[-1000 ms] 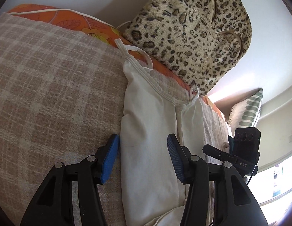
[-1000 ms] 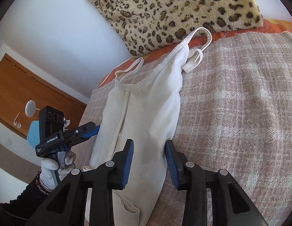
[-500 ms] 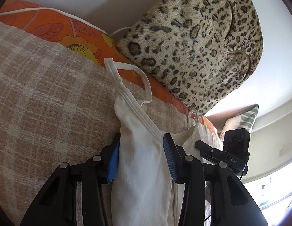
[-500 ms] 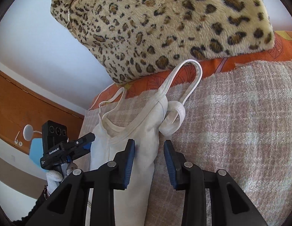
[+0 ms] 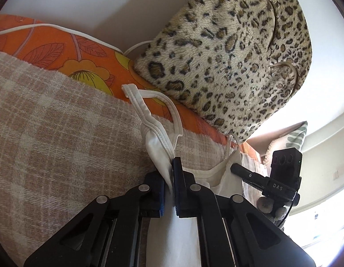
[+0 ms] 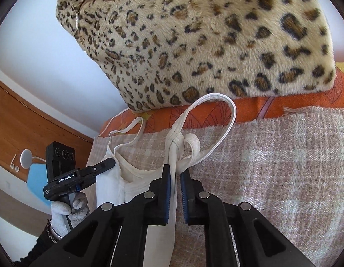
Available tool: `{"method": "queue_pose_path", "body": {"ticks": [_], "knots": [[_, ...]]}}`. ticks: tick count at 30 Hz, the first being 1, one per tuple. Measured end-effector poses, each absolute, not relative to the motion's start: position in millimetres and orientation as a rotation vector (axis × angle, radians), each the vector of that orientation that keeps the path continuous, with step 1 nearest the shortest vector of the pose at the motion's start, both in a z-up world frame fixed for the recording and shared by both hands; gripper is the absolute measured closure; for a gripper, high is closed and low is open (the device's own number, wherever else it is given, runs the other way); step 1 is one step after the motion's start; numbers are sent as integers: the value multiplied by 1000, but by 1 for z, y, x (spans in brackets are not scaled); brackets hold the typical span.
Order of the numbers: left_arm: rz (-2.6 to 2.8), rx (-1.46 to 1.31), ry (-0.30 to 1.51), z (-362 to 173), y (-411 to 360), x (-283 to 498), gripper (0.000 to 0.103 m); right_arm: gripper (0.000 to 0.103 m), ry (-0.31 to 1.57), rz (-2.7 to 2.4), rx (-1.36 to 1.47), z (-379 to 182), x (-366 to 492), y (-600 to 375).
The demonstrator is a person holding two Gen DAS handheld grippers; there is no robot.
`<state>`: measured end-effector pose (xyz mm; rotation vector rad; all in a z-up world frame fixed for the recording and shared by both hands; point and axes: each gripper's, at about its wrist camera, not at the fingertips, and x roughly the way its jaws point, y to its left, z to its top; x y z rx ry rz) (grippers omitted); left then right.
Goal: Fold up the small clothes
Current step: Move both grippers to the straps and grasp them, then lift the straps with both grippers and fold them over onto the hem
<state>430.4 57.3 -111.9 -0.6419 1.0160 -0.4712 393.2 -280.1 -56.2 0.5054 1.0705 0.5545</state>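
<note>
while the white top [image 5: 163,153] lies on the checked blanket [image 5: 61,144], the left claw [image 5: 169,175] and right claw [image 6: 175,178] each pinch a shoulder corner.

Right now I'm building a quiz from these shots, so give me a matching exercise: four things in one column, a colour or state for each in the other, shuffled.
Things:
1. top
2. cushion
3. blanket
4. left tool

Colours or states:
A. leopard spots
B. pinched shut on white cloth
C. beige checks
D. white, with thin straps

Pairs: 1-D, 2-A, 3-C, 4-B
</note>
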Motion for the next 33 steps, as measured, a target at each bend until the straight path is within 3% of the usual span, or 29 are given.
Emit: {"method": "queue_pose_path", "body": {"ticks": [16, 33], "knots": [[-544, -589, 938, -60, 51, 402, 99, 99, 981, 605, 492, -6, 372, -274], [-560, -482, 880, 6, 50, 331, 100, 100, 908, 629, 444, 51, 286, -266]]}}
